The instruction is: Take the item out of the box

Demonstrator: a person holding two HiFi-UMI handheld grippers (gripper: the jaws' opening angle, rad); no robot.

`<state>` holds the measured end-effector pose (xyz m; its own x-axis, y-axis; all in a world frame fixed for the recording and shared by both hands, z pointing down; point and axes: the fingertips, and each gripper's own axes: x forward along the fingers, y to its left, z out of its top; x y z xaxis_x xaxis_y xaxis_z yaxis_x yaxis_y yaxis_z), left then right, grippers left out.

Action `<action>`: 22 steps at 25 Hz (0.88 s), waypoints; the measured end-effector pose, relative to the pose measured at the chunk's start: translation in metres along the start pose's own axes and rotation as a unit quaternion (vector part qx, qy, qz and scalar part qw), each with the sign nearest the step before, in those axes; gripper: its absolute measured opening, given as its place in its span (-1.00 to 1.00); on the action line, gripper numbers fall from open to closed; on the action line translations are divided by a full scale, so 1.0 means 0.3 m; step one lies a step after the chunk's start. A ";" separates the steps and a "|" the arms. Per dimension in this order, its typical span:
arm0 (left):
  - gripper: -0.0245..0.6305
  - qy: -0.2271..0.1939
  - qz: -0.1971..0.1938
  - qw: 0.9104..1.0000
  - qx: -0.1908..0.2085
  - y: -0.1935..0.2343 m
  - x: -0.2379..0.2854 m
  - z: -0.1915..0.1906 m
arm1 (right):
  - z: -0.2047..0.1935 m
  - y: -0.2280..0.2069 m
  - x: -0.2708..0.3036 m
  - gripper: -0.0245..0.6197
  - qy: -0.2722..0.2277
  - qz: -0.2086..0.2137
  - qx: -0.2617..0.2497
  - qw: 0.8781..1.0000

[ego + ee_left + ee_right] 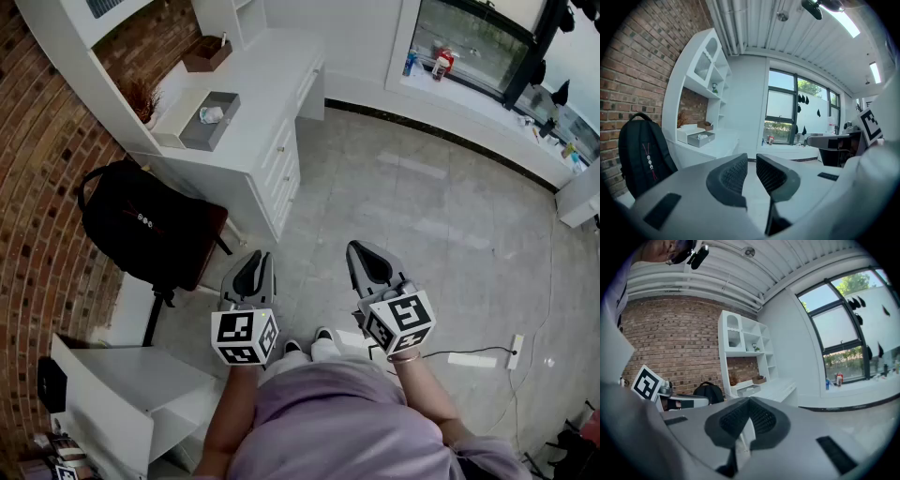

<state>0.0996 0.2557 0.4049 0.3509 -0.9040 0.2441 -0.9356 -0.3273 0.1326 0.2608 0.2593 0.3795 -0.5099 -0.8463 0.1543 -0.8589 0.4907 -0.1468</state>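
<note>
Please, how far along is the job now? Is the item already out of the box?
Done: nothing yet. The small white item lies inside the open grey box on the white desk. In hand: nothing. The left gripper is slightly open and empty, the right gripper is shut and empty, and both are well away from the desk. Left: approach, reach in, grasp the item and lift it out.

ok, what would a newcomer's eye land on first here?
The two grippers held out over the floor: left gripper with fingers slightly apart, right gripper shut, both empty. Then the black backpack on a chair by the brick wall, and the grey box on the white desk beyond, untouched.
</note>
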 end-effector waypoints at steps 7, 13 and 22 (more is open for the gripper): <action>-0.76 -0.003 -0.006 1.000 0.004 -0.076 0.022 0.011 | -0.019 -0.064 -0.043 -0.91 0.009 -0.006 -0.006 1.000; -0.76 -0.001 -0.003 1.000 0.002 -0.105 0.037 0.004 | -0.038 -0.103 -0.059 -0.90 0.015 -0.006 -0.007 1.000; -0.76 0.007 0.007 1.000 0.004 -0.107 0.061 -0.005 | -0.054 -0.132 -0.036 -0.52 0.033 0.012 -0.009 0.999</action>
<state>0.1360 0.2502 0.4064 0.3375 -0.9049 0.2591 -0.9409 -0.3163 0.1210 0.2997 0.2524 0.3995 -0.5316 -0.8192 0.2153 -0.8470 0.5144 -0.1343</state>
